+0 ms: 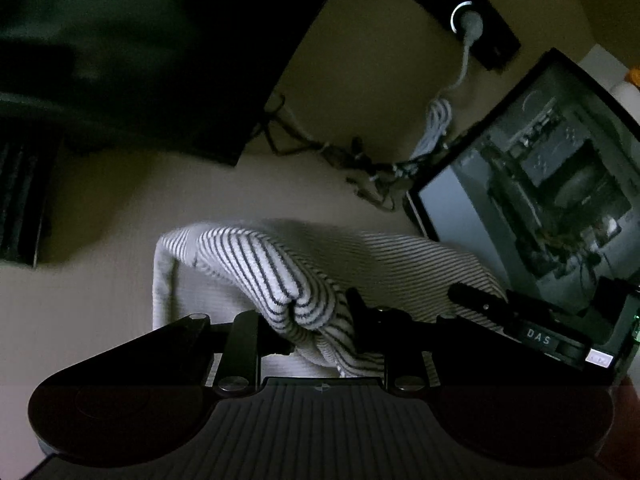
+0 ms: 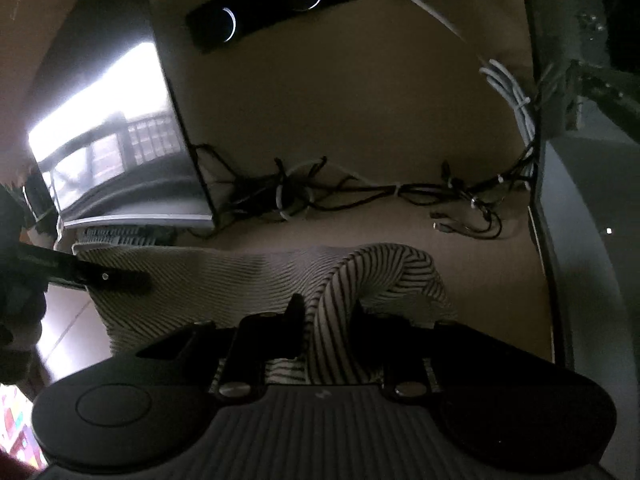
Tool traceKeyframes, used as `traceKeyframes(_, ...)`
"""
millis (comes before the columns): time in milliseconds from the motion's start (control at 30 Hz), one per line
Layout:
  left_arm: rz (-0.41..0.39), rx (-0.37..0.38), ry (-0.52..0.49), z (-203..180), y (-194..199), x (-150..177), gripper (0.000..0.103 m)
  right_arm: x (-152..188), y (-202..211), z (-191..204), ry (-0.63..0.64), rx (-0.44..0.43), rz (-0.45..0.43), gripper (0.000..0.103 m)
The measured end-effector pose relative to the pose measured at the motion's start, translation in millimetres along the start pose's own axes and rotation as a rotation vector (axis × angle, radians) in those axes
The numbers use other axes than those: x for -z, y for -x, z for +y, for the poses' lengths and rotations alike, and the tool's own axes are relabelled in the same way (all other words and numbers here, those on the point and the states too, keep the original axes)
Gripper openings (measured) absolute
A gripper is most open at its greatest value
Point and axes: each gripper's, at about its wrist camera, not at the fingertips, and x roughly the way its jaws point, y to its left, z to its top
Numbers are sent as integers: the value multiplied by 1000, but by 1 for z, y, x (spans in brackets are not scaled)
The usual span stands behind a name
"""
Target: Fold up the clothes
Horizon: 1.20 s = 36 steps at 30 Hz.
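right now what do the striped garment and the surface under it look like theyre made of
Striped garment: soft ribbed knit, probably cotton, matte; fine ribs show, and it bunches limply between the left gripper fingers. Tabletop: smooth, pale, slightly sheeny, perhaps laminate or painted board; the dim light leaves it open.

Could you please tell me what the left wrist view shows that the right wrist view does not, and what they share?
Only the left wrist view shows the glass-sided computer case at right. Only the right wrist view shows the bright monitor at left and the long cable tangle along the desk's back. Both show the striped garment on the desk, bunched between closed jaws of the left gripper and right gripper, and the black speaker bar.
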Motion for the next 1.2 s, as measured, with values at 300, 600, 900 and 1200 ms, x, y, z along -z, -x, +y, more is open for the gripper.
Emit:
traceKeyframes(300, 155, -64, 102, 48, -41, 60, 36, 79, -32, -11, 13, 118, 136, 25)
traceKeyframes(600, 29, -147, -80, 10, -4, 35, 79, 59, -8, -15, -25, 213, 108, 88)
traceKeyframes(900, 105, 62, 4, -5, -39, 33, 96, 19, 0, -1, -76, 19, -109, 103)
traceKeyframes(1200, 138, 75, 127, 19, -60, 45, 103, 63, -62, -23, -169, -19, -39, 103)
